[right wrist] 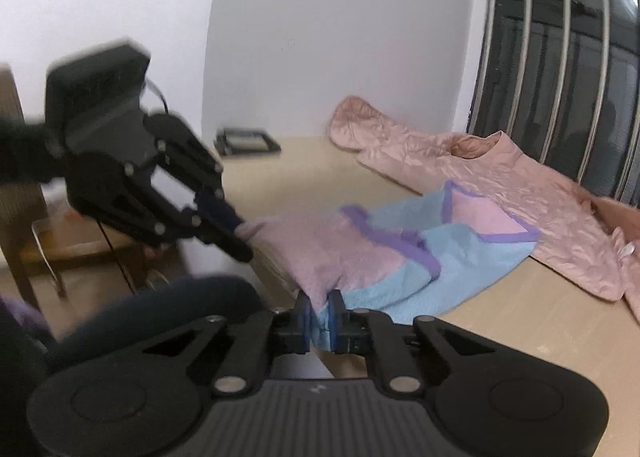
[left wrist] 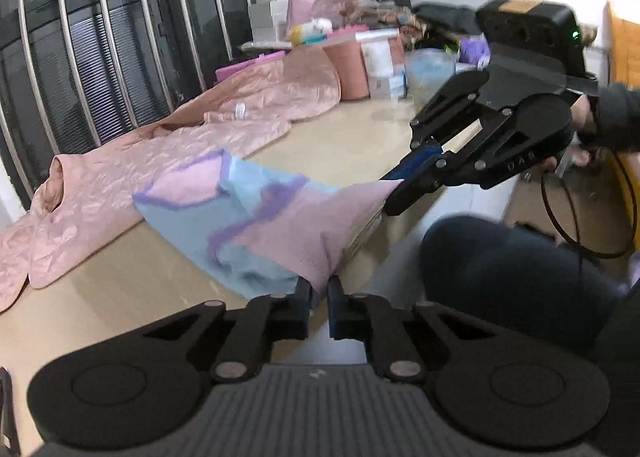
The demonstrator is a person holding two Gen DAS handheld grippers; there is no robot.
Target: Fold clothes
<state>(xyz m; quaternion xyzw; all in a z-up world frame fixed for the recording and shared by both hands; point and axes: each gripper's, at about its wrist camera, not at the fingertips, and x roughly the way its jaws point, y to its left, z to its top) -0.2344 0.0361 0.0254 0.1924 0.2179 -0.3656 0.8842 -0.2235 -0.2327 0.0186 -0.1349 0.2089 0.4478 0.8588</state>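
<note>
Two grippers, both pinching the same garment: a light-blue and pink mesh top with purple trim, lying at the near edge of the beige wooden table.

Left gripper: jaws pressed together on a pink fold of the top. In its own view the cloth fans out from the fingertips toward 11 o'clock, most of it resting on the table.

Right gripper: jaws clamped on the blue-and-pink hem. From its fingertips the top spreads toward 1 o'clock across the table.

Cross-check: in the left wrist view the right gripper comes in from 2 o'clock and bites the pink corner at the top's right end. In the right wrist view the left gripper comes in from 9 o'clock, nipping the pink end. So the near edge of the cloth hangs between the two pinch points, by the table edge.

A crumpled pink satin quilted jacket lies beyond the top at 11 o'clock, and the top's far edge overlaps it.
</note>
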